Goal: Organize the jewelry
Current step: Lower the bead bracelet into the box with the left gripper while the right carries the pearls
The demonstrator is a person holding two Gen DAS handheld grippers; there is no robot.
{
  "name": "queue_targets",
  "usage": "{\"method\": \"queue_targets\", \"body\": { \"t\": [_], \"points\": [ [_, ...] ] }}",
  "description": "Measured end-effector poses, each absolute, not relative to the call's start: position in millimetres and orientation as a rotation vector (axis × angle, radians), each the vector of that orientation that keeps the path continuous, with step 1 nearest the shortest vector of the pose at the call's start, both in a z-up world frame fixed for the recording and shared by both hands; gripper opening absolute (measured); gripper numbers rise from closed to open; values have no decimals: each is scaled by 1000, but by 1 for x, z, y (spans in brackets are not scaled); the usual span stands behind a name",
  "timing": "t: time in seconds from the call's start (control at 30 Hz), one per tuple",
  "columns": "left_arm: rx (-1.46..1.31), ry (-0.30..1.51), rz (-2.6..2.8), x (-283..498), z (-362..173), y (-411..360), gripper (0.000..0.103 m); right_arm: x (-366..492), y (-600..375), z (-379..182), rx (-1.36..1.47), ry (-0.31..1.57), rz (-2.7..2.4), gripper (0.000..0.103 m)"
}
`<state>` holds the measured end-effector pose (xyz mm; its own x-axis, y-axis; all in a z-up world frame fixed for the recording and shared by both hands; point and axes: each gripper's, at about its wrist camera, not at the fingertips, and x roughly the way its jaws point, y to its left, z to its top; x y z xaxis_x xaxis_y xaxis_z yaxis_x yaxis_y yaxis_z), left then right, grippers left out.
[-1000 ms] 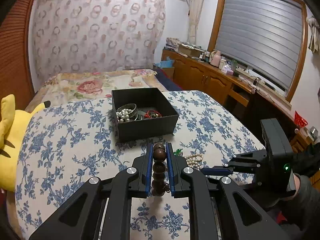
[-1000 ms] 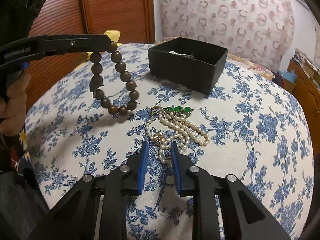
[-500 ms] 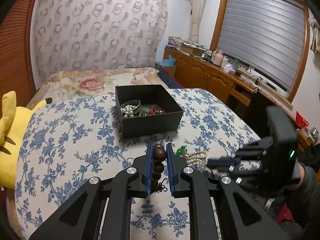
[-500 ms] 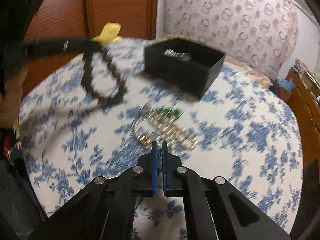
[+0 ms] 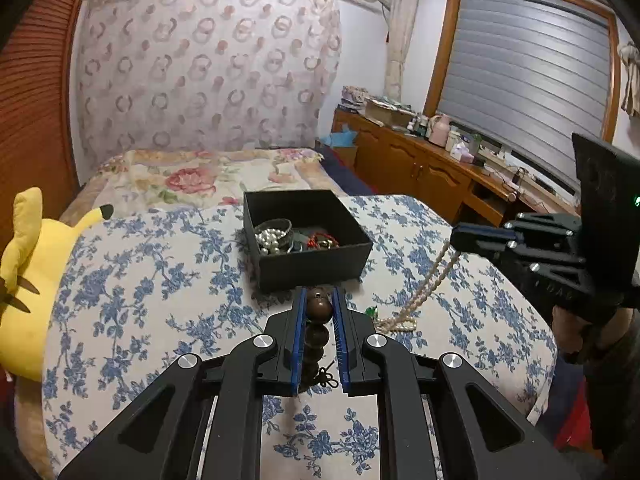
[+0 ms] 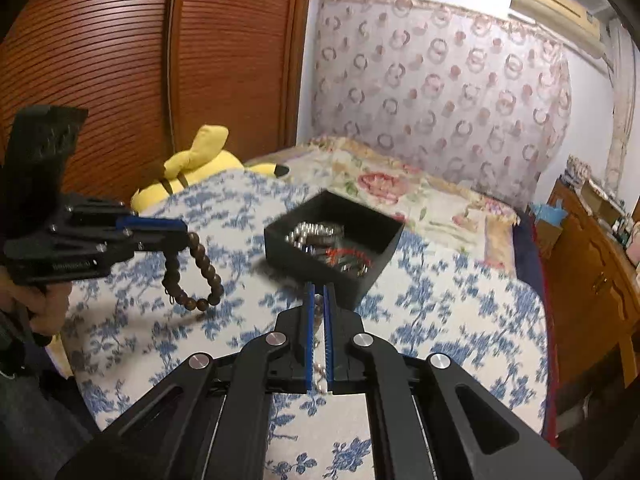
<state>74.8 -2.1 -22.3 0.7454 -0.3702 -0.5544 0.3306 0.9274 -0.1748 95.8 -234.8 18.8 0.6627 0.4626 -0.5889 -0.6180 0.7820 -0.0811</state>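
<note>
Left wrist view: left gripper (image 5: 319, 300) jaws clamp the bracelet (image 5: 318, 330); right gripper (image 6: 319, 300) jaws pinch the pearls (image 5: 424, 290), lifting. Both hang short of the box (image 5: 312, 268), already part-filled; a green piece (image 5: 371, 311) remains.

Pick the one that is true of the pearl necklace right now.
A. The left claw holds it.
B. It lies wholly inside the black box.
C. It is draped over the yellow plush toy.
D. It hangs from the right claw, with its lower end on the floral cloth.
D: the pearl necklace runs down from the shut right claw to a heap on the floral cloth, while the left claw grips the wooden bead bracelet.
</note>
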Motion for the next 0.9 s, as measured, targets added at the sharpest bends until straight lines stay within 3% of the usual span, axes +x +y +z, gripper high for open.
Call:
{"method": "queue_targets", "body": {
  "t": [0.9],
  "points": [
    [11, 533, -368, 123, 27, -14, 12, 139, -236, 109, -250, 403, 594, 5]
  ]
}}
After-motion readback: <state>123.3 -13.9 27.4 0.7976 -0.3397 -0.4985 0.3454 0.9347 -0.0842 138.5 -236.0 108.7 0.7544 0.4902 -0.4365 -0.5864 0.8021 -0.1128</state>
